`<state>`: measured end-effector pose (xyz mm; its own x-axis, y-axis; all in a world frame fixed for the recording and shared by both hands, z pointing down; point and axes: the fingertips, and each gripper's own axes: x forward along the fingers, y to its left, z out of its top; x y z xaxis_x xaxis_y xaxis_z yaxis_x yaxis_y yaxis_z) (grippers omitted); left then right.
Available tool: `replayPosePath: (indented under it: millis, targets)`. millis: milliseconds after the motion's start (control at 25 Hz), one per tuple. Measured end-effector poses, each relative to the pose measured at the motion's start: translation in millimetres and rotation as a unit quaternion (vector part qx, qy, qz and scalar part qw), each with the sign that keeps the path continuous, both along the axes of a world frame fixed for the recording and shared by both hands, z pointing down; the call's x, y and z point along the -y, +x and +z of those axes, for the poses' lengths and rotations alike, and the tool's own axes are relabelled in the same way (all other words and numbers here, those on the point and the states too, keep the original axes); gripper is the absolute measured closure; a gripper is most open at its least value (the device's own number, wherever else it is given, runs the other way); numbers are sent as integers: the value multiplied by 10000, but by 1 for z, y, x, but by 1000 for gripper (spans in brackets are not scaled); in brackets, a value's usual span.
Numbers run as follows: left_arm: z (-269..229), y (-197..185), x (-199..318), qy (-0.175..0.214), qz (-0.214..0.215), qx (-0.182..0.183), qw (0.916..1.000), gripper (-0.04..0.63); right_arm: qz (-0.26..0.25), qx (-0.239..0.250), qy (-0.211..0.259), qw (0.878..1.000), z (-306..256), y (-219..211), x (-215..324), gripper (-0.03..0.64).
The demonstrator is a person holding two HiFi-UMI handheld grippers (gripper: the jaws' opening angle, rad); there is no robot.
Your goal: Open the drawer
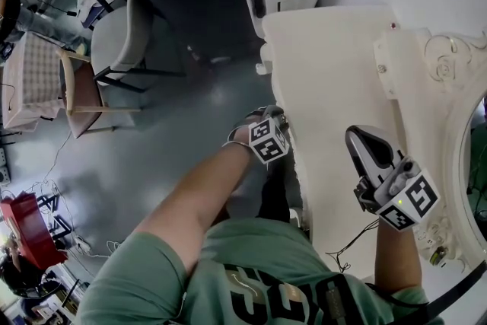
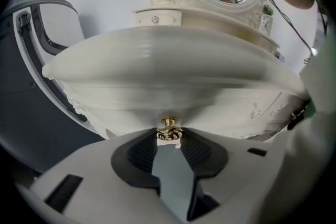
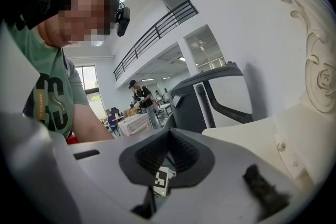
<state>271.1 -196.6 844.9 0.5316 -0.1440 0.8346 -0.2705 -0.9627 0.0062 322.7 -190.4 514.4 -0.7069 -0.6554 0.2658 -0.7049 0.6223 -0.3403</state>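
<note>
Pinching brass drawer knob [image 2: 169,132] with left gripper [image 2: 169,137], right gripper [image 3: 168,136] closed, empty, over dresser [image 1: 327,72]

From the knob [image 2: 168,129] pinched in your left gripper [image 2: 169,140], open floor [image 1: 175,133] lies to the left, with a chair [image 1: 85,99] well beyond. The dresser front [image 2: 173,92] blocks the right. Your right gripper [image 1: 361,144] hangs over the worktop [image 1: 327,57], near the mirror frame [image 1: 456,72].

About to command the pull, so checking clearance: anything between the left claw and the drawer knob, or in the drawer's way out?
Nothing visible. The left gripper has its claw shut on the brass knob of the drawer. In the head view the floor in front of it is bare; the nearest chair stands well aside.
</note>
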Motion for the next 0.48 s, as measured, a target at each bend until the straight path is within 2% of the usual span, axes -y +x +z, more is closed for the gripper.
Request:
replayPosePath:
  millis: [480]
  targets:
    - [0,-7,-4,-92,-56,-17,9999,451,-119,42,-32,9999,2,-15,7,612]
